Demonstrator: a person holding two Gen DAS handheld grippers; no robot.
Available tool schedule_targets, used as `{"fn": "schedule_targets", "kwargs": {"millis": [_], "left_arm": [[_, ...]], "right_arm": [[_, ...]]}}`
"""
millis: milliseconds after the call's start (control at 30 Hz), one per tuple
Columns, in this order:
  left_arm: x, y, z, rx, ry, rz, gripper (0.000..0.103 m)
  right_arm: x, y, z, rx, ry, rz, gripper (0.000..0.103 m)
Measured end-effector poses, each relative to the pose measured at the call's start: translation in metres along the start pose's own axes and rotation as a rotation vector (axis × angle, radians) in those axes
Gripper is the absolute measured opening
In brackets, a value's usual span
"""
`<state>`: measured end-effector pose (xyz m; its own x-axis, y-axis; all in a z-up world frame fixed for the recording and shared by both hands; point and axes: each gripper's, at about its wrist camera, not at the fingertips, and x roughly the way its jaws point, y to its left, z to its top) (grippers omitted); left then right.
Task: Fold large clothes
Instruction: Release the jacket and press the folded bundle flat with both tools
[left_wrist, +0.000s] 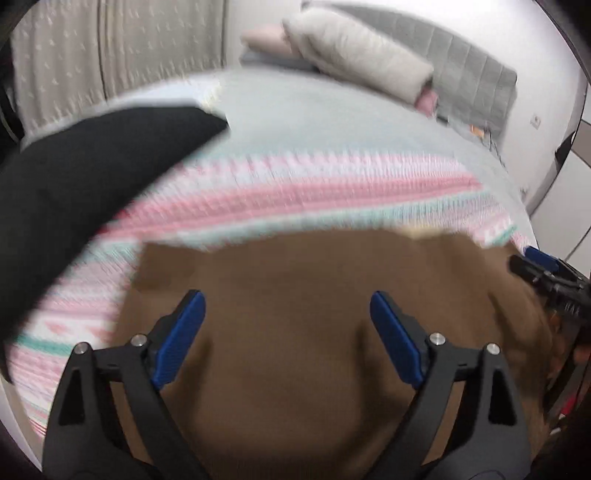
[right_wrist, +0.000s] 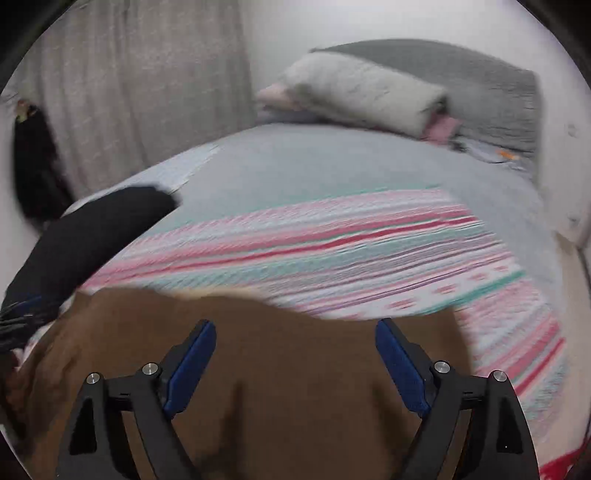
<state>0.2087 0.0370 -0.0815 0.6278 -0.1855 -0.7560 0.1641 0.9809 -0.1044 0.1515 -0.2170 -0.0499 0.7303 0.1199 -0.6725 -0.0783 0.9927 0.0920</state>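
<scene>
A brown garment (left_wrist: 295, 332) lies flat on the bed's near end, over a pink and teal striped blanket (left_wrist: 314, 192). My left gripper (left_wrist: 288, 302) is open above the garment's middle, holding nothing. My right gripper (right_wrist: 295, 332) is open above the same brown garment (right_wrist: 277, 369), also empty. The right gripper also shows at the right edge of the left wrist view (left_wrist: 543, 269), over the garment's right side. Both views are blurred by motion.
A black garment (left_wrist: 81, 177) lies on the bed's left side, also in the right wrist view (right_wrist: 92, 229). Pillows (left_wrist: 354, 51) and a grey headboard (left_wrist: 476, 74) are at the far end. Curtains (right_wrist: 129, 92) hang at the left.
</scene>
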Motion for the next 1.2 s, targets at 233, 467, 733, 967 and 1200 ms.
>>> {"fn": "schedule_targets", "kwargs": {"millis": [233,467,733,967,1200], "left_arm": [[0.020,0.083,-0.017,-0.086,0.094,0.112,0.092],[0.016,0.150,-0.016,-0.268,0.187,0.105,0.092],[-0.063,0.115,-0.027,-0.166,0.088,0.110,0.092],[-0.111,0.068,-0.063,-0.152,0.085,0.028,0.098],[-0.147,0.018,-0.101,-0.117,0.093,0.022,0.101]], "right_arm": [[0.038,-0.052,-0.037,0.042,0.111,0.043,0.092],[0.019,-0.186,-0.061,0.300,0.231,-0.223,0.092],[-0.081,-0.181,-0.045,0.264,0.033,-0.251,0.093],[-0.139,-0.127,-0.047,0.186,-0.004,-0.237,0.093],[-0.176,-0.076,-0.082,0.188,0.014,-0.169,0.093]]}}
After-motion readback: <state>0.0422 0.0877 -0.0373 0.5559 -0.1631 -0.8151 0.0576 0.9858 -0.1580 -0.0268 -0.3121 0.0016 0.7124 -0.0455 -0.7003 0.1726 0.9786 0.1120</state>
